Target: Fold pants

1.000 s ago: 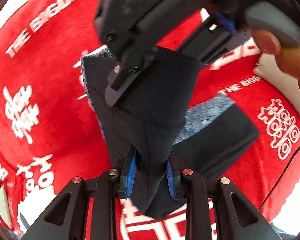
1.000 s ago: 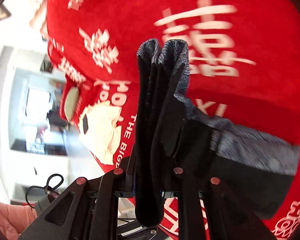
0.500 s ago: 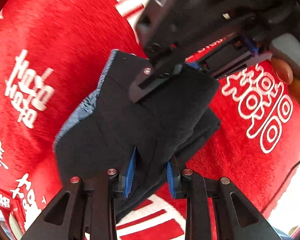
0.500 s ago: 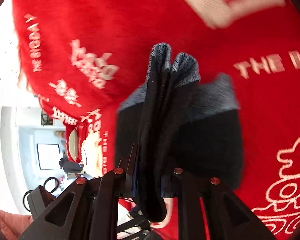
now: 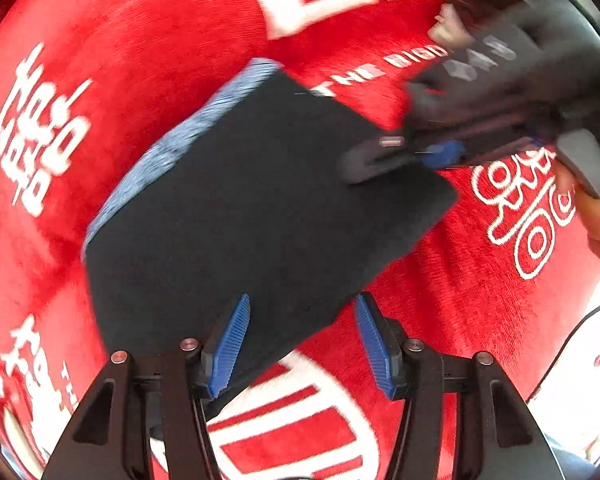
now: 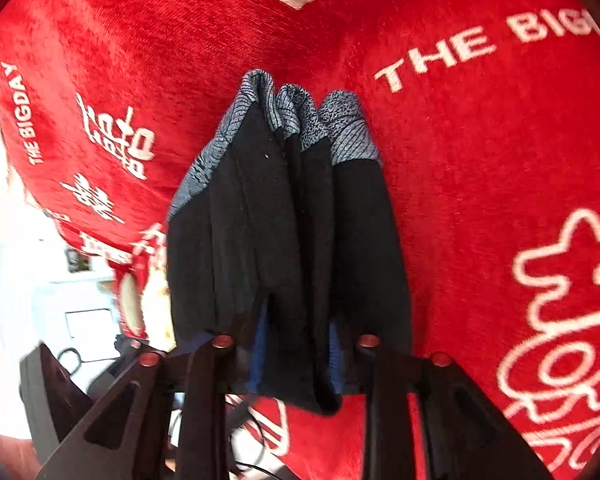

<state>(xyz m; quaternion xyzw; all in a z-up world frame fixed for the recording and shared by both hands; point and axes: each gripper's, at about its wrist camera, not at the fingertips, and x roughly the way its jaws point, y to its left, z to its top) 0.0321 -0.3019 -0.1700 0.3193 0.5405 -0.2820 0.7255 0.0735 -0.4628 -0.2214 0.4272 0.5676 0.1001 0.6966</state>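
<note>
Left wrist view: my left gripper (image 5: pixel 302 340) is opening, blue pads clear of the folded black pants (image 5: pixel 260 216) lying flat on the red blanket (image 5: pixel 460 300). My right gripper (image 5: pixel 400 156) reaches in at the far corner.

Right wrist view: "THE BIGDAY" reads on the blanket (image 6: pixel 480 160). My right gripper (image 6: pixel 296 356) is opening too, pants (image 6: pixel 284 240) layers bunched between the jaws; whether the pads press I cannot tell.

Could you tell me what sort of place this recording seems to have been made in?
Probably a home, likely a bedroom, though that is a guess. The dark pants lie on a plush red blanket printed with white festive characters, and past its edge the right wrist view shows a bright white room with cables.
</note>
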